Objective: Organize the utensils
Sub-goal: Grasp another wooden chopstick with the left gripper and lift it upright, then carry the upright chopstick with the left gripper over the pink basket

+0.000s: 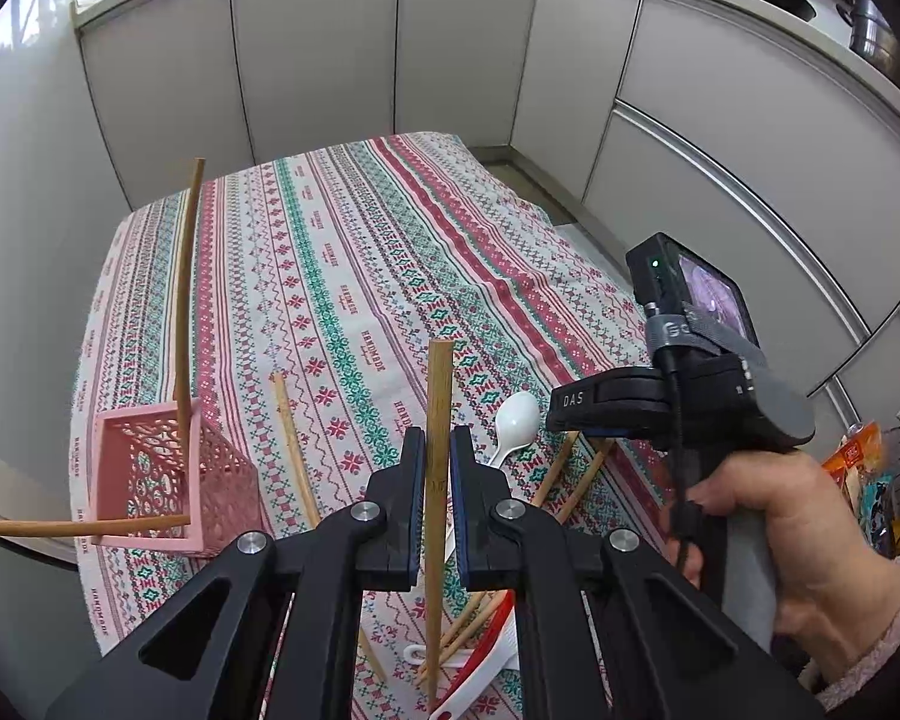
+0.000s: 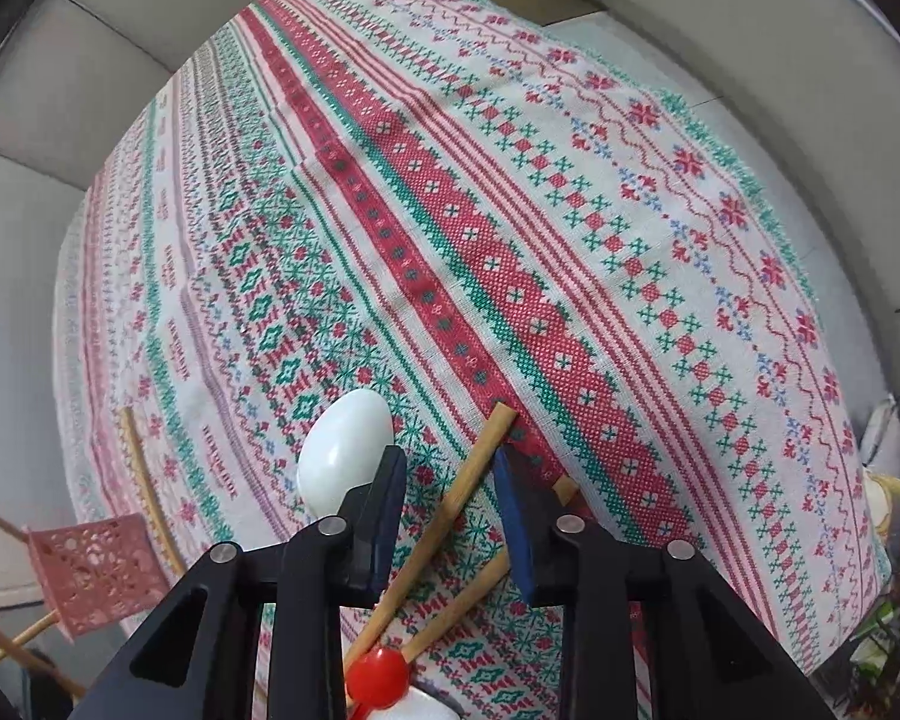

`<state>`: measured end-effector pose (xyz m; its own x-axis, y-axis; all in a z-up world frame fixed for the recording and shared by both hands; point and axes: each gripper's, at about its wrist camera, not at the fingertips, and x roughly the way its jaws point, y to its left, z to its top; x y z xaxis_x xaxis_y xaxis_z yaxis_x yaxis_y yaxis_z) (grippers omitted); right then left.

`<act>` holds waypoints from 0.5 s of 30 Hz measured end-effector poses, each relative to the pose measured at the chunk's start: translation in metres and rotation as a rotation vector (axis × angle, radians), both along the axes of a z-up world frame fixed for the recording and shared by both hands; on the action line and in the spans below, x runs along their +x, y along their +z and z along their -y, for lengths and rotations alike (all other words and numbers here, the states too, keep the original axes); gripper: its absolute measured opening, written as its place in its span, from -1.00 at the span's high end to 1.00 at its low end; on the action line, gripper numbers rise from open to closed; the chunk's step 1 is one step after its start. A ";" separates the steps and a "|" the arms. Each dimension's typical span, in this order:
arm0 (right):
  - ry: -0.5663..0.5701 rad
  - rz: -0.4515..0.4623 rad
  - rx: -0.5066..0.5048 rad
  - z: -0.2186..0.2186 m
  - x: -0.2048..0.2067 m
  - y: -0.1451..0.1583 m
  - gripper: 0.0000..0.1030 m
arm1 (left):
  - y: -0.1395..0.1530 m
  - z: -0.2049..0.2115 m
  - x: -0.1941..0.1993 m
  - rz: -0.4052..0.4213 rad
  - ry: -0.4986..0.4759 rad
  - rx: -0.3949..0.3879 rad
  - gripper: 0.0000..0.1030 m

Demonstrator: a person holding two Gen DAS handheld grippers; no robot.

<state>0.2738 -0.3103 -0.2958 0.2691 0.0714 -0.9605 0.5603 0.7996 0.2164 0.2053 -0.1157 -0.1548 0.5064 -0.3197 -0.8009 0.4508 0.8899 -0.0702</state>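
Observation:
My left gripper (image 1: 438, 441) is shut on a wooden chopstick (image 1: 439, 396), which it holds upright above the patterned tablecloth (image 1: 354, 252). To the left, a pink lattice basket (image 1: 144, 480) holds two more chopsticks, one leaning up and one sticking out sideways. My right gripper (image 2: 450, 459) points down at the cloth with its jaws astride a lying chopstick (image 2: 450, 510), and gaps show on both sides. A second chopstick (image 2: 462, 603) runs under its right finger. A white spoon (image 2: 342, 450) lies just left of it.
Another loose chopstick (image 1: 294, 450) lies between the basket and the left gripper. Red and white plastic utensils (image 1: 480, 666) and more chopsticks are piled at the near edge. Grey cabinets surround the table. A person's hand (image 1: 768, 516) holds the right gripper.

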 end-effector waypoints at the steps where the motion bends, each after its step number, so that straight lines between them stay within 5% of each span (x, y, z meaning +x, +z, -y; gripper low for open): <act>1: -0.015 -0.002 -0.018 -0.002 0.001 0.000 0.54 | 0.001 -0.001 0.000 0.001 0.002 0.000 0.85; 10: -0.075 -0.010 -0.150 -0.026 0.011 -0.002 0.74 | 0.003 -0.011 0.000 0.000 0.011 -0.006 0.85; 15: -0.108 0.036 -0.068 -0.018 0.005 0.000 0.81 | 0.005 -0.016 0.000 0.001 0.011 -0.015 0.85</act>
<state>0.2786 -0.2926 -0.2959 0.3059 -0.0253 -0.9517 0.6371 0.7483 0.1848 0.2049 -0.0993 -0.1501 0.5107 -0.3265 -0.7953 0.4414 0.8934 -0.0833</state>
